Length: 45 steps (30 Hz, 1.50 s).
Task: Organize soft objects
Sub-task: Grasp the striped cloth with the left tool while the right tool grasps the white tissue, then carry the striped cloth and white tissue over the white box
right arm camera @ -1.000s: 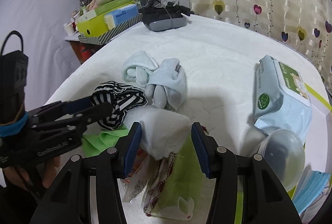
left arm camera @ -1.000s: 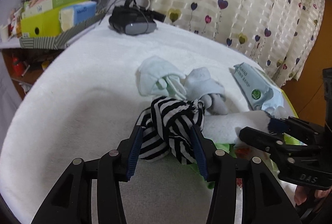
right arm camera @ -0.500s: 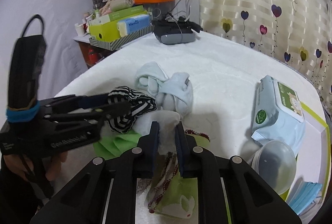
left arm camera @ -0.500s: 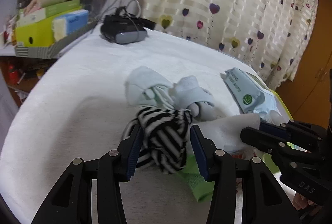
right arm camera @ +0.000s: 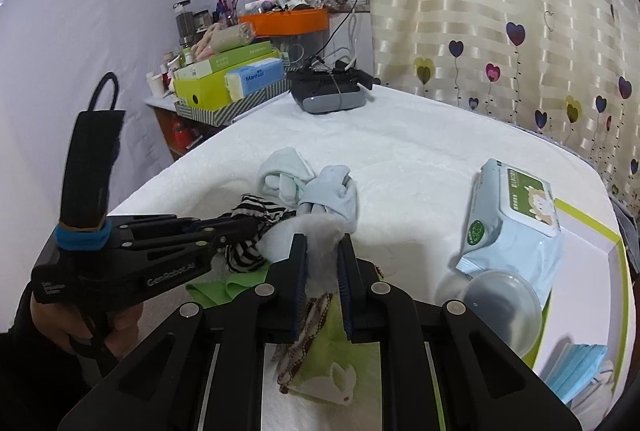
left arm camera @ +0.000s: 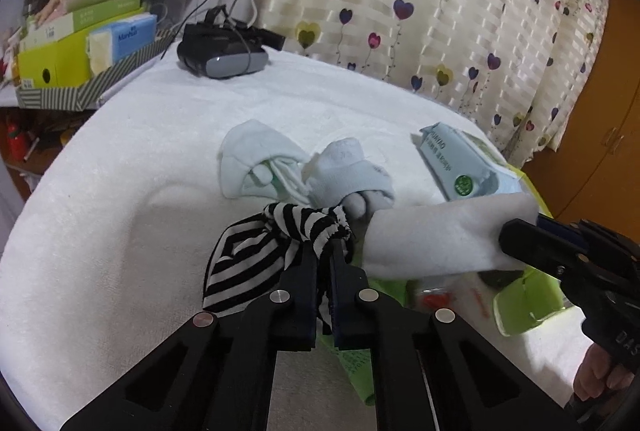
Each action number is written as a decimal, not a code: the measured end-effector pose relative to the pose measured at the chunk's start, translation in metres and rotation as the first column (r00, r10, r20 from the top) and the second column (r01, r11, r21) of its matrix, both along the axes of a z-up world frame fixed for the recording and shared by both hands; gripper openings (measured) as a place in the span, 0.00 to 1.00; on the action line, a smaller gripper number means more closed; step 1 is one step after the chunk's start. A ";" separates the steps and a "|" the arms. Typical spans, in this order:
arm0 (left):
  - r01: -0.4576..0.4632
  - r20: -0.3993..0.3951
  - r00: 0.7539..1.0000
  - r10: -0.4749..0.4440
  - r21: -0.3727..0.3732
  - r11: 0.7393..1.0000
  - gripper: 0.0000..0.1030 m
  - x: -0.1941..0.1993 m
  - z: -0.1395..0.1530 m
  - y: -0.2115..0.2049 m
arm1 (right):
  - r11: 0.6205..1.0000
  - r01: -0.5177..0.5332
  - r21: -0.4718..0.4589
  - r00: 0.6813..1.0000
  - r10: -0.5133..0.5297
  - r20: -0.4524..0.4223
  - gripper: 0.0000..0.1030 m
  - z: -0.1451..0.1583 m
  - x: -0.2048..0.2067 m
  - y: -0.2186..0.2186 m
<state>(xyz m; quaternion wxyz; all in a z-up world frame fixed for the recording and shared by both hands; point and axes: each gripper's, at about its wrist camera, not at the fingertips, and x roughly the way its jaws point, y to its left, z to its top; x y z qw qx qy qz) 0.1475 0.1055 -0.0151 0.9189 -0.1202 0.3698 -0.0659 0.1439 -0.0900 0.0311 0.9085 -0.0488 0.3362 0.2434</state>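
White bed [right arm camera: 420,151], green-rimmed tray [right arm camera: 600,231] holding wipes pack [right arm camera: 516,227], perhaps masks [right arm camera: 580,371]

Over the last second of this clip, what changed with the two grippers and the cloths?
Both closed. The left hand-held gripper clamped onto the striped cloth; the right hand-held gripper pinched the white cloth and raised it a little, so it now stretches clear of the pile. The pale blue socks, wipes pack and headset stayed put.

A white fleecy bed [right arm camera: 420,151] carries two pale-blue sock bundles [right arm camera: 312,187] side by side, a pack of wet wipes [right arm camera: 516,223] to the right, a dark VR headset [right arm camera: 328,93] at the far edge, and green cloths [right arm camera: 224,287] nearest the camera.
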 end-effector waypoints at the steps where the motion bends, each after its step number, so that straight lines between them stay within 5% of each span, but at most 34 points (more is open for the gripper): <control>1: -0.003 0.008 1.000 0.003 0.002 1.000 0.05 -0.002 0.002 0.000 | 1.000 0.003 0.004 1.000 -0.003 0.003 0.15 0.001 -0.001 -0.002; 20: -0.015 0.163 0.987 0.000 0.089 0.996 0.05 -0.056 0.070 -0.031 | 0.994 0.044 0.103 0.991 -0.057 0.121 0.15 0.040 -0.045 -0.044; 45: 0.186 0.194 0.958 -0.210 0.137 0.973 0.05 -0.068 0.102 -0.161 | 0.950 0.237 0.205 0.948 -0.272 0.163 0.15 0.054 -0.093 -0.165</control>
